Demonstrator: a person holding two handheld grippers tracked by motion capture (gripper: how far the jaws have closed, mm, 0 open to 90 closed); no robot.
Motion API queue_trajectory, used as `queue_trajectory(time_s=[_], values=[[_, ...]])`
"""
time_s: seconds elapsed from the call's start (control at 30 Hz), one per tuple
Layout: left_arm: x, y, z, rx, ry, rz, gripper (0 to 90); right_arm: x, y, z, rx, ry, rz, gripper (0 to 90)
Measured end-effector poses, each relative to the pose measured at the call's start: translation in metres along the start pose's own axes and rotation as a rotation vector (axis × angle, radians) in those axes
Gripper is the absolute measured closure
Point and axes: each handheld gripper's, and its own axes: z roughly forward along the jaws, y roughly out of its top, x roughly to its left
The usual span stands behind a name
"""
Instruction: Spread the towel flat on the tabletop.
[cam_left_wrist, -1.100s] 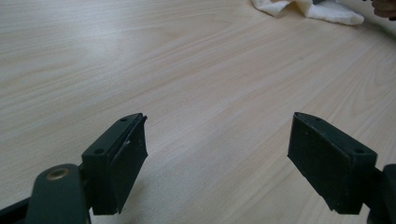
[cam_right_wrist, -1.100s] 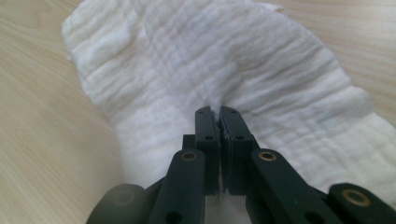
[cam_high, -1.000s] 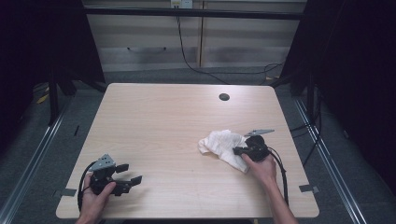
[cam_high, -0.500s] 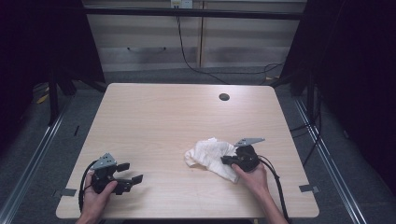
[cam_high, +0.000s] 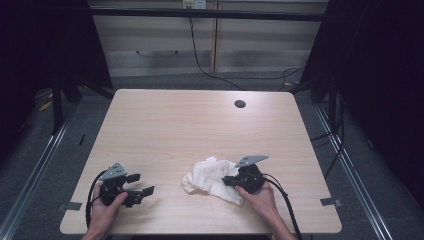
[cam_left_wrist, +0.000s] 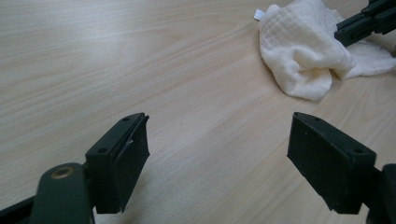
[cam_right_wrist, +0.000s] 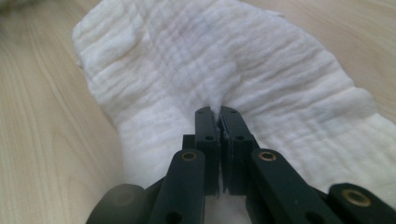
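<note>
My right gripper (cam_high: 227, 180) is pinched shut on a fold of the cloth (cam_high: 210, 177), which lies bunched on the table (cam_high: 200, 125) near its front edge, a little right of the middle. In the right gripper view the jaws meet with hardly a gap, the weave puckered up between them. My left gripper (cam_high: 145, 184) sits near the front left corner, jaws wide apart with nothing between them and only bare wood in front, well apart from the cloth.

I judge the step in hand to be dragging the cloth across the table to wipe it. To do it well I should keep the grip firm and low, so the bulk of the cloth presses flat on the wood instead of trailing loose, and move in even strokes without lifting.

How much cloth the jaws truly hold I cannot tell; the fold hides their tips. My right hand (cam_high: 260, 197) covers the cloth's near end in the high view. Whether the table has any dirt is too faint to make out.
</note>
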Motion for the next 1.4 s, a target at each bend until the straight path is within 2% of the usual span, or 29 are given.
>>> queue_trajectory(time_s=[0.1,0.13,0.27,0.4,0.43,0.47,0.5,0.57,0.6,0.7,0.73,0.77,0.8,0.83,0.93,0.97,1.03,1.07,1.23,1.4], values=[[0.0,0.0,0.0,-0.005,0.0,-0.002,22.1,0.007,0.0,0.004,-0.004,0.027,-0.004,86.8],[0.0,0.0,0.001,-0.004,0.002,-0.001,22.1,0.014,0.001,0.007,0.0,0.032,-0.018,86.8],[0.0,0.001,0.003,0.0,0.003,-0.001,22.1,0.022,0.003,0.011,0.0,0.045,-0.03,86.8],[-0.001,0.001,0.003,0.001,0.0,0.003,22.0,0.023,0.004,0.014,-0.003,0.052,-0.03,85.7],[-0.001,0.001,0.003,0.001,0.0,0.005,21.9,0.023,0.004,0.014,-0.008,0.067,-0.032,81.3],[0.0,0.001,0.002,0.0,0.002,0.003,21.9,0.023,0.004,0.014,-0.008,0.067,-0.032,81.3],[0.0,0.001,0.002,-0.002,0.007,0.0,22.0,0.023,0.005,0.013,-0.004,0.07,-0.026,73.0],[0.002,0.0,0.0,-0.006,0.01,-0.008,21.9,0.023,0.006,0.011,-0.003,0.063,-0.021,70.3],[0.002,0.0,-0.001,-0.006,0.013,-0.009,21.9,0.022,0.007,0.009,-0.022,0.067,-0.032,68.5],[0.003,-0.001,-0.002,-0.01,0.012,-0.012,21.8,0.015,0.013,-0.009,-0.093,0.079,-0.011,62.6],[0.003,-0.001,-0.002,-0.009,0.013,-0.011,21.8,0.012,0.014,-0.016,-0.104,0.061,-0.016,62.5],[0.002,-0.001,-0.002,-0.005,0.016,-0.01,21.7,0.001,0.014,-0.027,-0.122,0.024,0.003,64.0],[0.002,-0.001,-0.001,-0.003,0.017,-0.009,21.7,0.001,0.014,-0.027,-0.122,0.024,0.003,64.0],[0.002,-0.001,-0.001,-0.002,0.02,-0.01,21.8,-0.011,0.012,-0.037,-0.137,-0.011,0.037,68.0],[0.002,-0.001,0.0,0.0,0.026,-0.015,21.8,-0.022,0.01,-0.044,-0.147,-0.03,0.057,72.8],[0.002,-0.001,-0.001,0.001,0.029,-0.015,21.8,-0.03,0.009,-0.046,-0.129,-0.055,0.066,74.9],[0.002,-0.001,-0.001,0.002,0.032,-0.017,21.8,-0.033,0.009,-0.044,-0.124,-0.058,0.071,74.8],[0.002,-0.001,-0.001,0.002,0.032,-0.018,21.8,-0.038,0.009,-0.038,-0.087,-0.064,0.07,74.4],[0.003,-0.001,-0.002,0.004,0.034,-0.017,21.8,-0.041,0.006,-0.024,-0.035,-0.058,0.066,71.1],[0.004,-0.003,-0.002,0.007,0.032,-0.023,21.9,-0.042,0.006,-0.018,-0.035,-0.052,0.069,67.1]])
